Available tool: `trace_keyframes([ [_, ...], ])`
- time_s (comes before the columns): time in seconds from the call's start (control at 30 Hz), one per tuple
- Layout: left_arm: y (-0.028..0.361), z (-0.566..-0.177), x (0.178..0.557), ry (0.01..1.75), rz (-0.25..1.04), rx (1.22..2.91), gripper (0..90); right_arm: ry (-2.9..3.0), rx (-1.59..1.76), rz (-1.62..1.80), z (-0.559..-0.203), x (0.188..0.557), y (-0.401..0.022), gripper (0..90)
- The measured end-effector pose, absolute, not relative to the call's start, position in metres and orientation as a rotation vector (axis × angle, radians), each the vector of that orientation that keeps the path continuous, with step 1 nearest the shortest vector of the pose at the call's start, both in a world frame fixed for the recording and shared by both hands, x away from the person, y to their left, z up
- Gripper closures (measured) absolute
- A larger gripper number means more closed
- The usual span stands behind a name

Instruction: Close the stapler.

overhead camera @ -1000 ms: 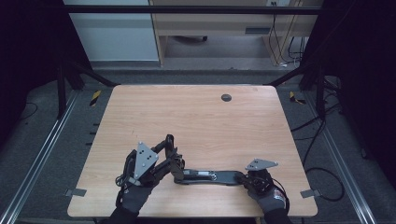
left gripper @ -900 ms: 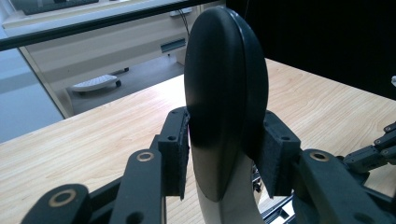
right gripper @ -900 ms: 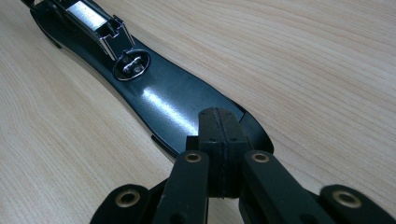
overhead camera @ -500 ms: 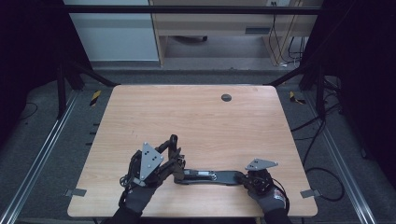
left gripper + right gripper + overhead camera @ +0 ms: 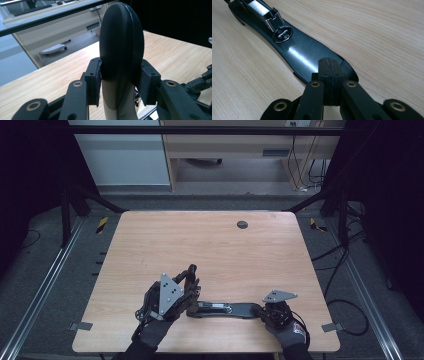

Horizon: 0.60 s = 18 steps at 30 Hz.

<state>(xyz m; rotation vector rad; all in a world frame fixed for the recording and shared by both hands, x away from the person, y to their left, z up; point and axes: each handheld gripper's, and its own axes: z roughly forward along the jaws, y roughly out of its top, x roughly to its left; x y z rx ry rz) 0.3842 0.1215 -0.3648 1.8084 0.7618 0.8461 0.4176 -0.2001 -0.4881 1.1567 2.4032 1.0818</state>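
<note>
Left gripper (image 5: 187, 287): jaws pinch rounded black cover (image 5: 121, 50), held upright between pads, lifted off table (image 5: 210, 245). Long black base (image 5: 225, 309) lies flat just right of it, metal mechanism (image 5: 265, 12) exposed. Right gripper (image 5: 267, 312): jaws pressed together, nothing between, tips resting on base's near end, seemingly pinning it. Judgement: cover apparently off, base steadied; what follows with cover is unclear.

Both hands wear dark grey knit gloves, the right glove (image 5: 287, 327) with a red mark near the cuff; each gripper carries a grey three-cornered plate (image 5: 167, 293) dotted with small holes; the jaws are black linked bars with brass-ringed pivots (image 5: 315, 84) and matte black pads (image 5: 93, 80); thin black cables trail behind.
</note>
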Motion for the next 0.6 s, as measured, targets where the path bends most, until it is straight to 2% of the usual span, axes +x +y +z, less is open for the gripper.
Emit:
trace_keyframes([
  [0.6,0.099,-0.367,0.382,0.718,0.904,1.837,58.1,2.405,1.167,1.086,-0.488,0.418,-0.2,90.0],
])
